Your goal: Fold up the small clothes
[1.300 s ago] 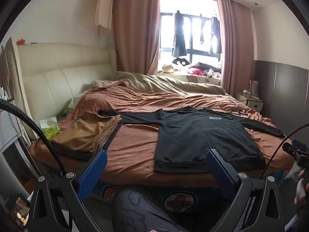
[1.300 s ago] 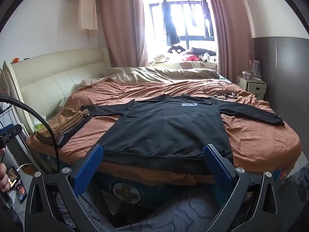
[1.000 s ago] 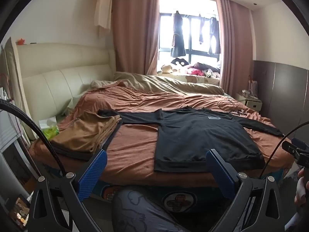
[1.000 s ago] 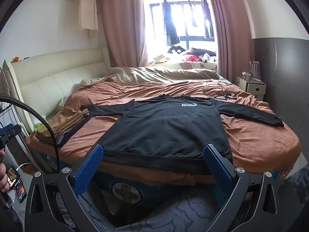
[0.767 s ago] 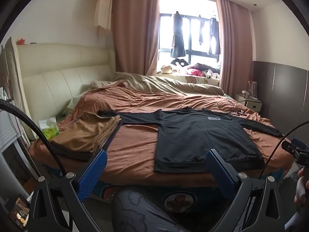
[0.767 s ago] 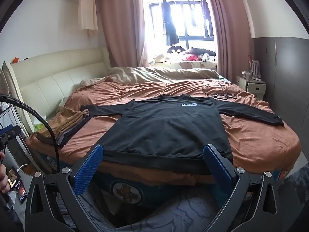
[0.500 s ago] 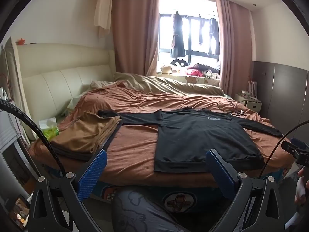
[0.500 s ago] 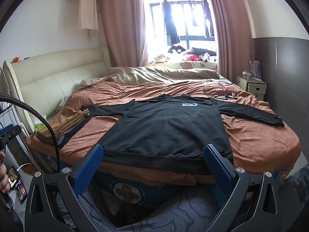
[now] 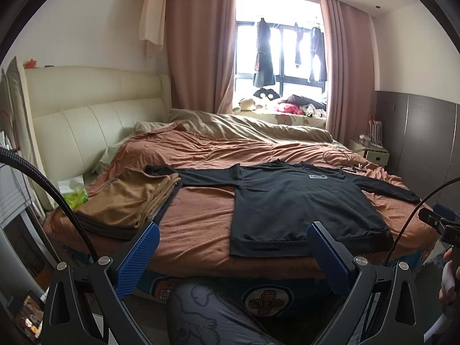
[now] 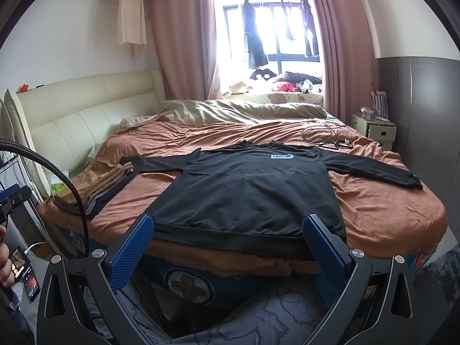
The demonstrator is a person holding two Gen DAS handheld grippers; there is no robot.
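Holding steady is the story here — across the last second or so almost nothing has shifted: you have both tools hanging back off the near edge of the bed [image 9: 201, 230], and the black long-sleeved top [image 10: 253, 189] lies exactly where it lay, untouched. That tells me the fold on this garment hasn't begun; you're lined up, not committed. Your left hand-held gripper [image 9: 230, 254] has its blue fingers spread wide with nothing between them, aimed at the bare brown sheet left of the top's hem, and your right hand-held gripper [image 10: 228, 248] is just as wide and empty, framing the hem from in front. Now the top itself: it's laid flat, front up, collar towards the window, a small white label at the chest, both sleeves stretched straight out to the sides — the left cuff reaches up against the stack of folded clothes [image 9: 129, 201] at the bed's left end, the right cuff lies near the bed's right edge. The body looks smooth, the ribbed hem runs along the near edge of the mattress. Judging from that, a sleeve is your likely first grab, and soft knit like this will sag and drag once you lift it.
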